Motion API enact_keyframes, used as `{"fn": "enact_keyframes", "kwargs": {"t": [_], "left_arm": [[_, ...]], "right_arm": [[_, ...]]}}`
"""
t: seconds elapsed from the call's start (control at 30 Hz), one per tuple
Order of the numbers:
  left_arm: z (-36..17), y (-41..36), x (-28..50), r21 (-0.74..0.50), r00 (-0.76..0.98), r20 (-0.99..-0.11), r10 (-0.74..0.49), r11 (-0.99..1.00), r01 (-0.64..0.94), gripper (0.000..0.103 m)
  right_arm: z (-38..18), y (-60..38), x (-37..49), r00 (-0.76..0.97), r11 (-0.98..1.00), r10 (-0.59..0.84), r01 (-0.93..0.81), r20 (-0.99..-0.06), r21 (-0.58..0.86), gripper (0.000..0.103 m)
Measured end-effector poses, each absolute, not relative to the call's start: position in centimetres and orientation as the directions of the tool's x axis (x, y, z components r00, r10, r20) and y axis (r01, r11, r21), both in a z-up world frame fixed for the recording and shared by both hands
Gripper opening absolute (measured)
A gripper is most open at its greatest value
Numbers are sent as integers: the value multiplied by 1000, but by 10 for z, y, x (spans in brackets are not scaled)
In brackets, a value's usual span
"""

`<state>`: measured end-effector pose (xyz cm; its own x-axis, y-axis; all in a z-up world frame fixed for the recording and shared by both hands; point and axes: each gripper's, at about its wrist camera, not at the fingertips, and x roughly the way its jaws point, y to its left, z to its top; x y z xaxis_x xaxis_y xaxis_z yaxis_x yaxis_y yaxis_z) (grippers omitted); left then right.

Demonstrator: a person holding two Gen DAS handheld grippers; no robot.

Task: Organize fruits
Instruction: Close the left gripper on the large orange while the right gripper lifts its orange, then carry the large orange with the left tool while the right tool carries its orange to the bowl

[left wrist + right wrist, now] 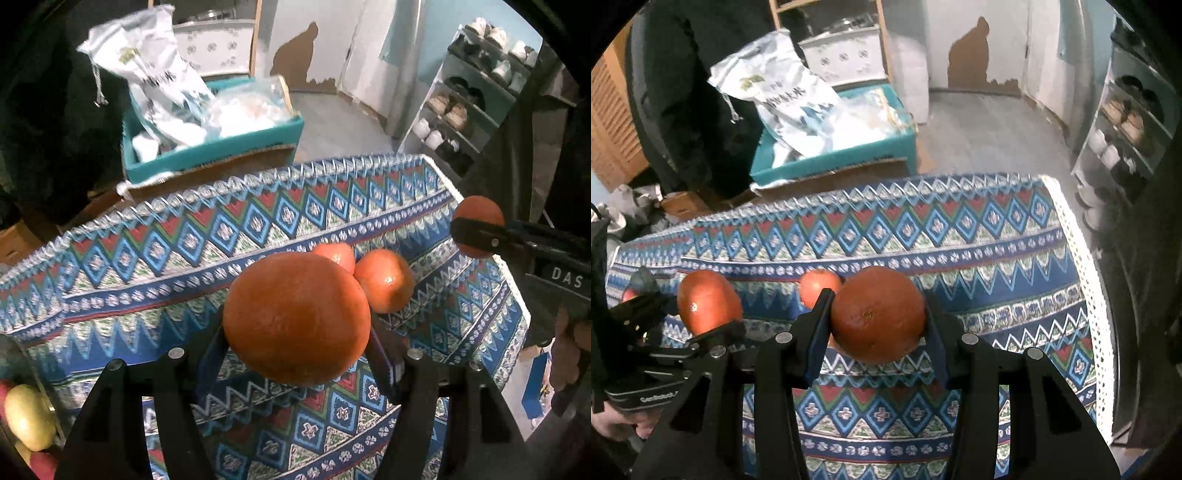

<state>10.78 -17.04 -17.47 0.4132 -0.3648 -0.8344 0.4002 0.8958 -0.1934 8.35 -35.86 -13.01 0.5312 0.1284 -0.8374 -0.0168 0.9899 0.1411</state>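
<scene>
Left gripper (pixel 295 332): clamped on a large orange (pixel 295 317), one finger at each flank near the widest part; judged a carrying hold, the fruit lifted off the patterned tablecloth (pixel 147 266).

Right gripper (pixel 877 325): closed on a second orange (pixel 878 314), pads pressed to opposite sides, navel turned toward the camera; this fruit too hangs above the cloth rather than resting on it; in the left wrist view the same tongs enter from the right with the fruit at their tips (pixel 478 225).

Loose fruit: two smaller oranges (pixel 384 280) (pixel 334 254) lie on the cloth just ahead of the left tongs, touching or nearly so; judged the start of a group, which would explain why both held oranges are brought toward that spot.

Other fruit: a yellow fruit, perhaps an apple (pixel 27 417), sits low and to the left of the left tongs; what holds it cannot be told.

Edges: the table's far edge runs ahead of both tongs; its white-trimmed right edge (pixel 1086 295) falls away to the right of the right tongs; a round fruit released near either could roll off.

Open room: bare cloth lies beneath and left of the left tongs; beyond the far edge sits a teal box (pixel 221 151) with a white sack (pixel 162 77); a shoe rack (pixel 472 92) stands off to the right.
</scene>
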Motion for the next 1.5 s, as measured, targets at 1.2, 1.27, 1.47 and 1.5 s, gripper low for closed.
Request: {"fn": "enact_keyframes", "kwargs": {"t": [1.2, 1.27, 1.47, 1.5], "left_arm": [[-55, -74, 47, -152, 624, -707, -332, 934, 323, 69], [-54, -65, 45, -161, 627, -707, -328, 937, 310, 69], [-51, -34, 39, -170, 647, -700, -303, 950, 262, 69], [-51, -30, 38, -173, 648, -700, -301, 951, 255, 69]], "right_arm": [[-16, -262, 56, 653, 958, 275, -248, -706, 144, 46], [-11, -252, 57, 649, 952, 293, -266, -702, 151, 46], [-3, -220, 60, 641, 938, 324, -314, -696, 147, 46], [-3, -216, 61, 638, 936, 329, -320, -697, 149, 46]]}}
